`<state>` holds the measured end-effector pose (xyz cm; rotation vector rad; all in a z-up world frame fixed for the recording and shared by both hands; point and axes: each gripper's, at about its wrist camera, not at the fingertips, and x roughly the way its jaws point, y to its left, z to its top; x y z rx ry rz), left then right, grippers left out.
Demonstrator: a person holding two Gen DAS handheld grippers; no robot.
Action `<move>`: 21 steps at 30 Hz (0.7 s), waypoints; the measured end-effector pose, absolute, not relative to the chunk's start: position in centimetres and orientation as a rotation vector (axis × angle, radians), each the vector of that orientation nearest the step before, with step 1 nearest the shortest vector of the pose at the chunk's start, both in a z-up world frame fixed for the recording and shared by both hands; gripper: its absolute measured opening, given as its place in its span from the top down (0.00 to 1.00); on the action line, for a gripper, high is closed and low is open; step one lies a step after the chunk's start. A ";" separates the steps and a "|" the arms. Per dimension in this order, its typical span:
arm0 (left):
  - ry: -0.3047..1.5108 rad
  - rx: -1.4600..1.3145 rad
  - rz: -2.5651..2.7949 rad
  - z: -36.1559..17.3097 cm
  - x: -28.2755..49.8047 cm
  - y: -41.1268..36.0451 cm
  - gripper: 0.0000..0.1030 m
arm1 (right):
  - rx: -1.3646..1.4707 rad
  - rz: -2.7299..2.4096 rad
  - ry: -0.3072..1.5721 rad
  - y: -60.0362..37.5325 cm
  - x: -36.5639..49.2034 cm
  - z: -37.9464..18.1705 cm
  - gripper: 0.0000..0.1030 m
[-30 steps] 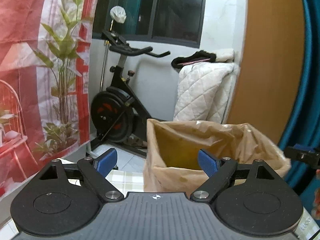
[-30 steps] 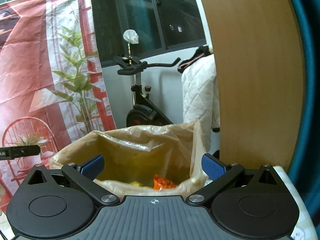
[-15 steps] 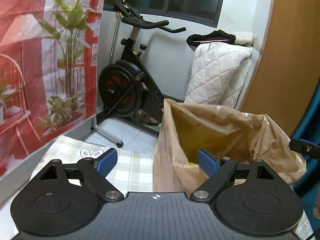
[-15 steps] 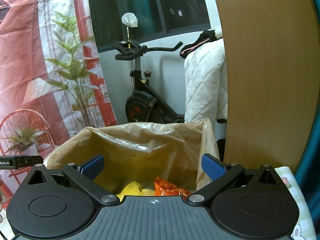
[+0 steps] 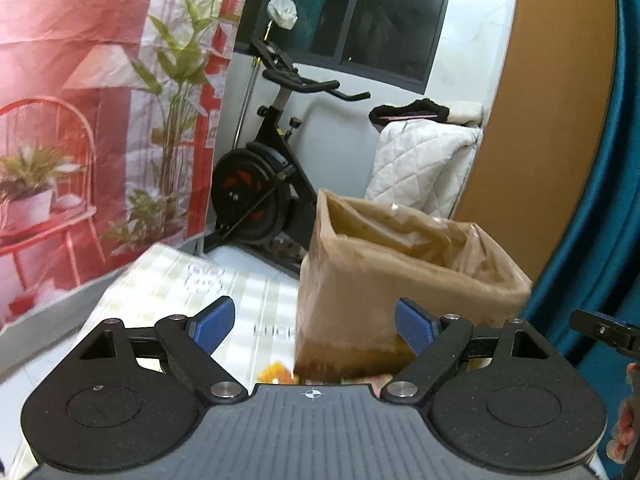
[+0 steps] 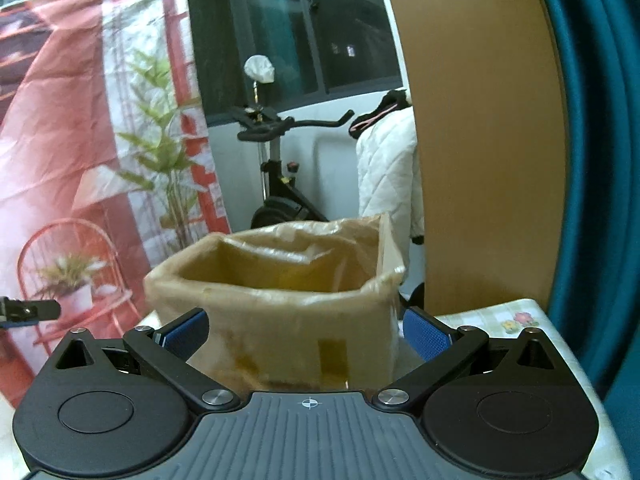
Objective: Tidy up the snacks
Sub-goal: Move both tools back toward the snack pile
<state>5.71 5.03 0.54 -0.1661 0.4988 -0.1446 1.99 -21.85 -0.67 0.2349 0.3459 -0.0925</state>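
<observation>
A cardboard box lined with a brown plastic bag (image 5: 404, 280) (image 6: 280, 312) stands on a checked tablecloth (image 5: 180, 292). Its open top faces up, and what lies inside is hidden from both views. My left gripper (image 5: 316, 322) is open, short of the box's left front corner, with nothing between its blue pads. My right gripper (image 6: 306, 330) is open too, in front of the box's near wall and holding nothing. Each gripper's tip shows at the edge of the other's view.
An exercise bike (image 5: 260, 200) and a white quilt (image 5: 420, 164) stand on the floor behind the table. A red printed backdrop (image 5: 80, 120) hangs on the left, and a wooden panel (image 6: 480, 140) and a blue curtain (image 6: 592, 160) are on the right. The table's far edge runs just beyond the box.
Both grippers have drawn back from the box, so it looks smaller and farther away. The yellow and orange packets seen inside it earlier are out of sight. Both stay open.
</observation>
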 end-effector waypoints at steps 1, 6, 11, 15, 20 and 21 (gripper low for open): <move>0.499 -0.175 -0.144 0.7 4.8 5.3 0.14 | 0.237 -0.086 0.345 -21.8 1.0 -0.4 0.01; 0.488 -0.188 -0.137 0.9 2.7 6.3 0.14 | 0.248 -0.119 0.315 -21.4 -2.2 1.0 0.01; 0.496 -0.193 -0.127 0.0 2.6 5.5 0.15 | 0.216 -0.112 0.313 -21.4 -4.0 0.5 0.01; 0.532 -0.186 -0.152 -2.1 3.1 4.8 0.15 | 0.226 -0.143 0.361 -23.0 -4.6 -1.3 0.09; 0.601 -0.188 -0.165 -5.2 5.1 4.2 0.19 | 0.262 -0.168 0.466 -25.0 -3.9 -5.4 0.22; 0.614 -0.188 -0.167 -5.8 5.4 4.1 0.20 | 0.271 -0.174 0.485 -25.2 -3.7 -6.3 0.22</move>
